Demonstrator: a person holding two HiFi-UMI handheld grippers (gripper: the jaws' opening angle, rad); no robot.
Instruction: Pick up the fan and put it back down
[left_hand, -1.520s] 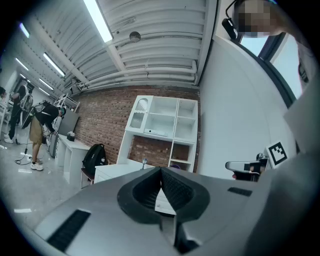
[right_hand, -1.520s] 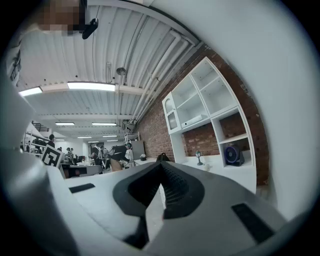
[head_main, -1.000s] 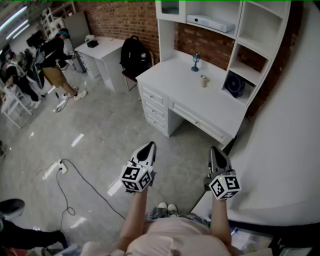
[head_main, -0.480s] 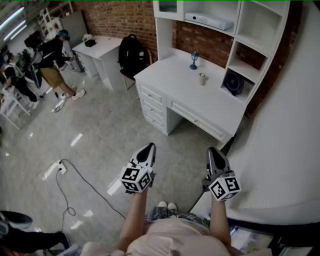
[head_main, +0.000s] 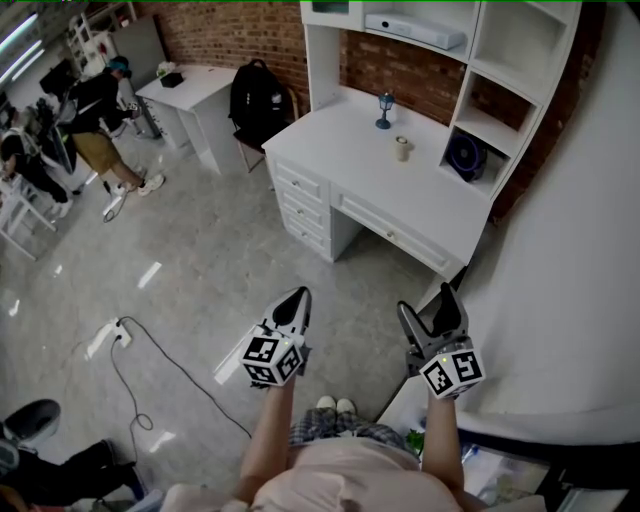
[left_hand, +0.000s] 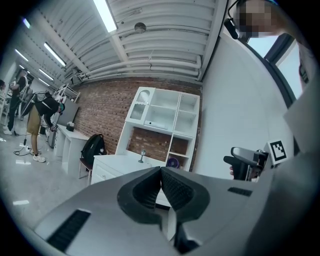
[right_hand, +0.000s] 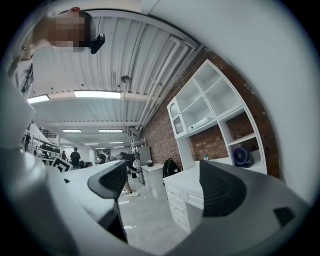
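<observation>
left tool (head_main: 298, 297) pressed together | right tool (head_main: 428, 300) just spread, empty | risk: dark-blue round fan (head_main: 467, 157) sat in cubby (head_main: 493, 162) at right end of white table (head_main: 350, 150); cramped reach might topple it

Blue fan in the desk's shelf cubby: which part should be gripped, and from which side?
Probably the round housing of the fan, pinched across its left and right edges, coming straight in from the cubby's open front. It stands upright facing the room, and the shelf board right above it likely rules out a reach from the top.
</observation>
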